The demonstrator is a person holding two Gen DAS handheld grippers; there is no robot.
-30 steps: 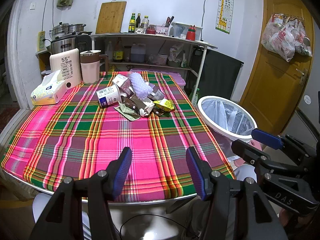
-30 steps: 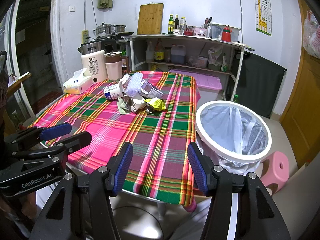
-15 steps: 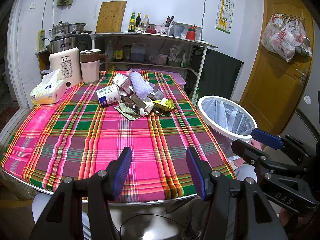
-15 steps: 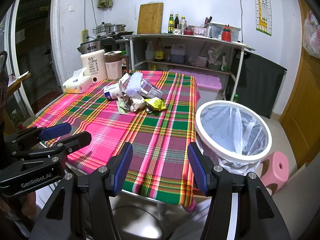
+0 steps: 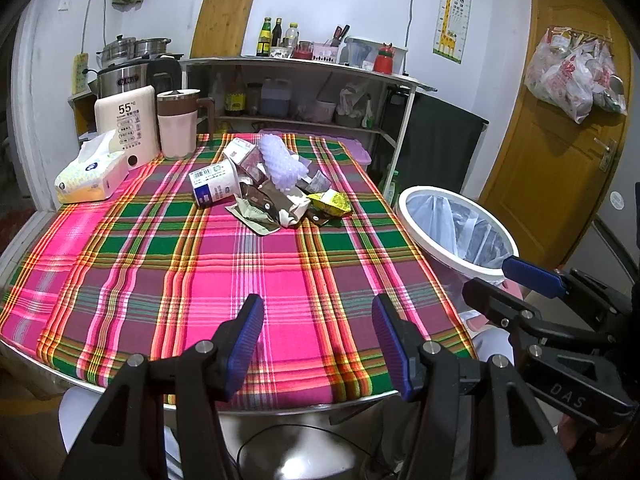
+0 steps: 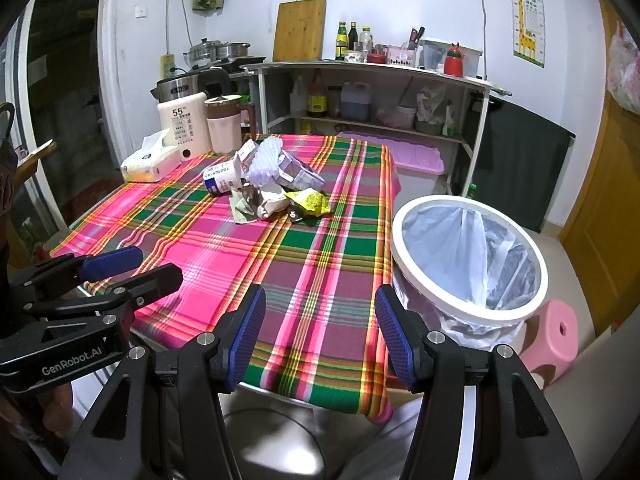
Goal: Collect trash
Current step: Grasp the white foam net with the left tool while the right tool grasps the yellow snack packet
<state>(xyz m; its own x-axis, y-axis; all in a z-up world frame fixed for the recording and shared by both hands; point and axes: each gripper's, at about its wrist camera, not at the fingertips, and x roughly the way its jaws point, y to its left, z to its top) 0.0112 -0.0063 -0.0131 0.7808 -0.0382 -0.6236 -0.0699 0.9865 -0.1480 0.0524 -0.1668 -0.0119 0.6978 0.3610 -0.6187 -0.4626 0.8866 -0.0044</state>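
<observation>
The bench (image 5: pixel 120 248) lies bare ahead of both jaws up to the trash pile (image 5: pixel 272 188), well beyond them. The bin (image 6: pixel 468 256) stands off its edge, beside the right gripper (image 6: pixel 320 332). The left gripper (image 5: pixel 318 340) and the right are released, empty.

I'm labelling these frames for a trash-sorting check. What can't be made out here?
- Trash pile, both views: the lower wrappers are covered by those on top.
- Bin, both views: the bottom is hidden by its bag and rim.
- Paper cup, left view: label print too small to read.
- Table, both views: its underside is hidden by the cloth.
</observation>
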